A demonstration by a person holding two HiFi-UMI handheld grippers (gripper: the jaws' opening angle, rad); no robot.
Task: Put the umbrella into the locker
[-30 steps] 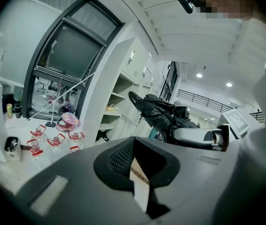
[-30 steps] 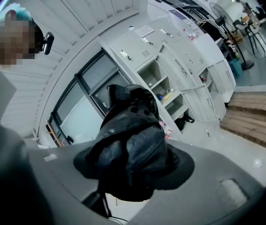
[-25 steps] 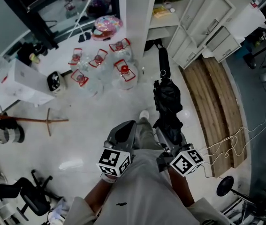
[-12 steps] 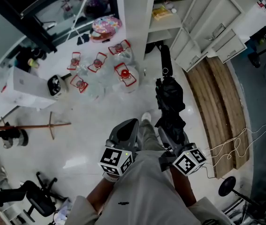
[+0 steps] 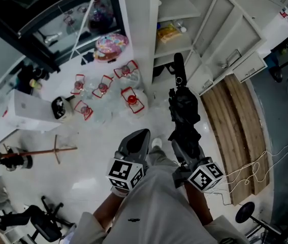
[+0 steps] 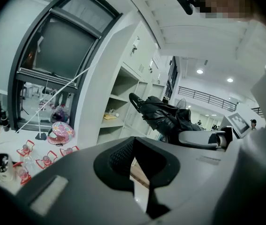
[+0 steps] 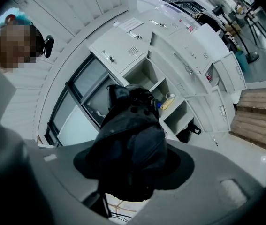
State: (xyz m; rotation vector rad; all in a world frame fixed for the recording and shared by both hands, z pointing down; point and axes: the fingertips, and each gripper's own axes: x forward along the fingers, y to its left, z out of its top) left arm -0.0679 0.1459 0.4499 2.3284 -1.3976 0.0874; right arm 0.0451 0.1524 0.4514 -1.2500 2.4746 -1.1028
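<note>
Left gripper (image 5: 141, 135), at lower centre of the head view, has its jaws together with nothing in them and points toward the top of the frame. Just to its right, the right gripper (image 5: 183, 154) is clamped on the lower end of the umbrella (image 5: 183, 111). This is a folded black one lying along the gripper's line, and its handle reaches up to the foot of the locker (image 5: 207, 32). The white locker fills the upper right, its doors swung open, with a yellow packet (image 5: 168, 32) on one shelf. Clear water bottles (image 5: 131, 97) with red handles stand on the pale floor (image 5: 95, 136) left of the locker. Wooden boards (image 5: 235, 121) lie at the right.

From the left gripper view, the grey jaws meet at lower centre, showing only a thin sliver of floor between them. The umbrella juts in from the right, in front of the open shelves.

From the right gripper view, the black fabric bundle fills the space between the jaws, pressed on both sides. The locker's open compartments lie beyond it, at centre and upper right.
</note>
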